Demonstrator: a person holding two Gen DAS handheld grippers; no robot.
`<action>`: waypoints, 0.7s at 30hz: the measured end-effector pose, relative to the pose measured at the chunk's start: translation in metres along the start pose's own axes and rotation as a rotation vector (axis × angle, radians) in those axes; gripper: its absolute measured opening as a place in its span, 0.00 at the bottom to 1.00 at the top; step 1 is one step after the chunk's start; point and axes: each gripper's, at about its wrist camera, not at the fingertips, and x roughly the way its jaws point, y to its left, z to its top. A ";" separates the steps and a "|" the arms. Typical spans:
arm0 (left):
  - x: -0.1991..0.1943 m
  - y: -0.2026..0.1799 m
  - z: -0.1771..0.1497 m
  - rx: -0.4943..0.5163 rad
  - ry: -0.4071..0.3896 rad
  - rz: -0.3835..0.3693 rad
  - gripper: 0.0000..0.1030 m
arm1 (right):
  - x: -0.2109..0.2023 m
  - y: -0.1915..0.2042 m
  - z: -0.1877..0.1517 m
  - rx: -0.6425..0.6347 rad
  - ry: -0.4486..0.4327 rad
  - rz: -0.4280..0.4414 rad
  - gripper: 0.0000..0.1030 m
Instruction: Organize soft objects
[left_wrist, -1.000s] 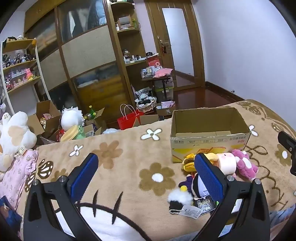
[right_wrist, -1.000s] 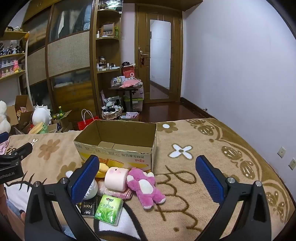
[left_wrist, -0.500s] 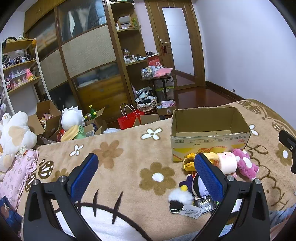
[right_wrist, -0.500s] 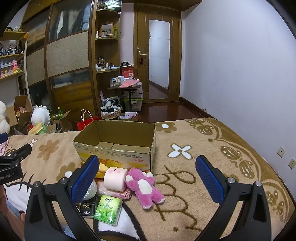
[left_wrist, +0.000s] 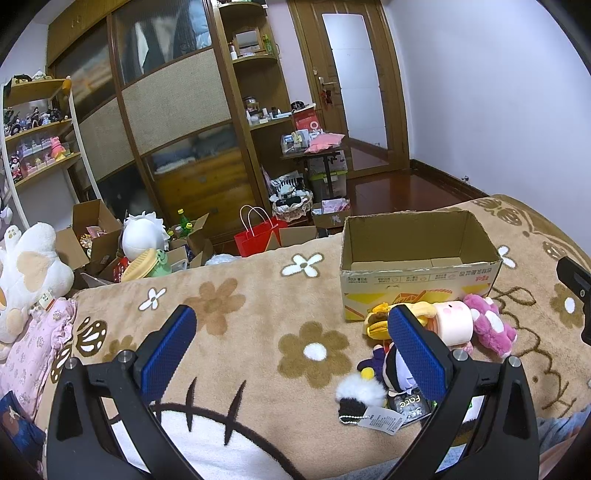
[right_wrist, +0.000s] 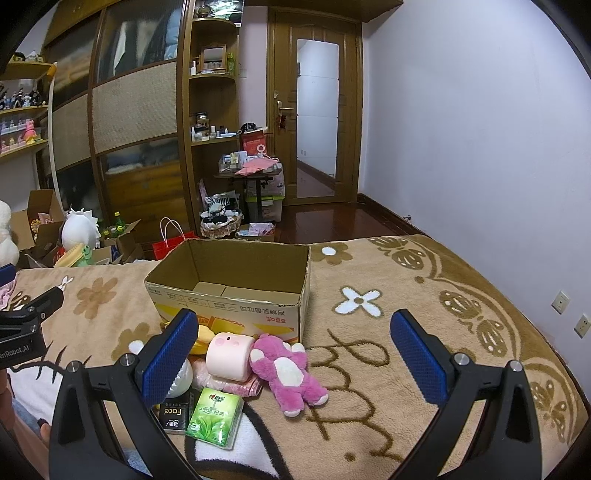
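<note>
An open, empty cardboard box (right_wrist: 236, 288) (left_wrist: 417, 258) stands on the flowered blanket (right_wrist: 369, 332). In front of it lie a pink bear plush (right_wrist: 286, 369) (left_wrist: 487, 325), a cream cylinder plush (right_wrist: 229, 356) (left_wrist: 452, 321), a yellow plush (left_wrist: 380, 321), a dark doll (left_wrist: 391, 369), a black-and-white pompom (left_wrist: 356, 393), a green tissue pack (right_wrist: 214, 413) and a black Face pack (right_wrist: 175, 410). My right gripper (right_wrist: 293, 354) is open above the pile. My left gripper (left_wrist: 291, 343) is open, left of the pile.
Big white plush (left_wrist: 29, 273) and pink cloth (left_wrist: 33, 350) lie at the blanket's left edge. Beyond the bed: open cartons with toys (left_wrist: 140, 247), a red bag (left_wrist: 258, 236), wardrobe, cluttered side table (right_wrist: 255, 173). A wall runs along the right.
Both grippers stay open; the views have shifted only very slightly. No object has moved.
</note>
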 end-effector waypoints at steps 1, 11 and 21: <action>0.000 0.000 0.000 0.000 -0.001 -0.001 1.00 | 0.000 0.000 0.000 0.000 0.001 0.000 1.00; 0.000 0.000 -0.001 0.001 -0.001 0.001 1.00 | 0.003 -0.005 -0.003 -0.001 0.005 -0.004 1.00; 0.000 0.000 0.000 0.001 0.001 0.002 1.00 | 0.005 -0.005 -0.004 -0.002 0.009 -0.006 1.00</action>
